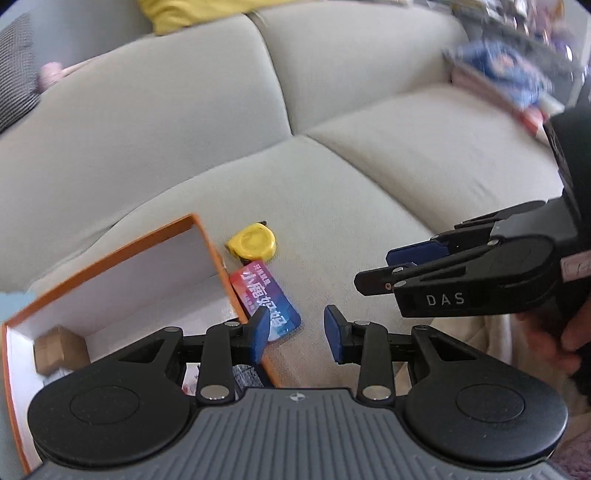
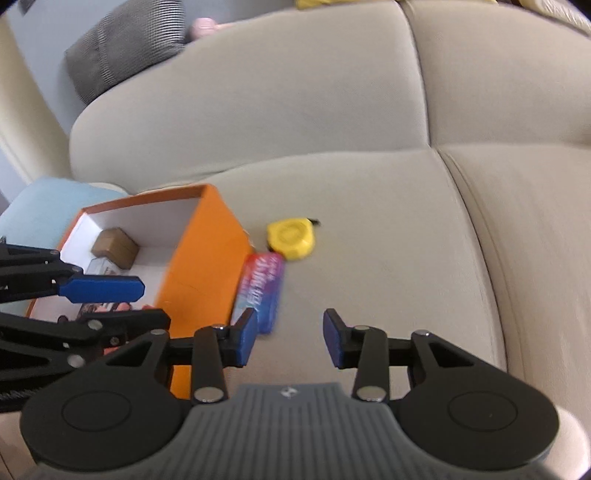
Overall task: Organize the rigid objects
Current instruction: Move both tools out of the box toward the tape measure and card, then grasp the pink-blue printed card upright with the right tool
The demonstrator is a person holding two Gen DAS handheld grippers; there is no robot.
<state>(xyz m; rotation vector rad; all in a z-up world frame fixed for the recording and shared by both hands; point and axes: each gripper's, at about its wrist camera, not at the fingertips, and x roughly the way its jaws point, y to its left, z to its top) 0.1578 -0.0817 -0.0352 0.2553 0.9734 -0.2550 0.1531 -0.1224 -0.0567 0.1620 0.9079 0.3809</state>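
Note:
An orange box (image 1: pixel 207 236) (image 2: pixel 207 266) with a white inside sits on the beige sofa seat; a small brown carton (image 1: pixel 61 349) (image 2: pixel 116 245) and some printed packs lie in it. A red-blue printed pack (image 1: pixel 267 299) (image 2: pixel 262 288) lies against the box's right wall. A yellow tape measure (image 1: pixel 253 243) (image 2: pixel 291 238) lies just beyond it. My left gripper (image 1: pixel 295 334) is open and empty, over the box's near right corner and the pack. My right gripper (image 2: pixel 290 338) is open and empty, right of the box; it also shows in the left wrist view (image 1: pixel 384 271).
The sofa seat (image 2: pixel 388 240) stretches to the right, with a seam between cushions. A grey cushion (image 2: pixel 125 44) and a yellow item (image 1: pixel 173 14) lie at the back. Blurred books or magazines (image 1: pixel 509 74) lie at the far right. A light blue surface (image 2: pixel 40 206) stands left of the box.

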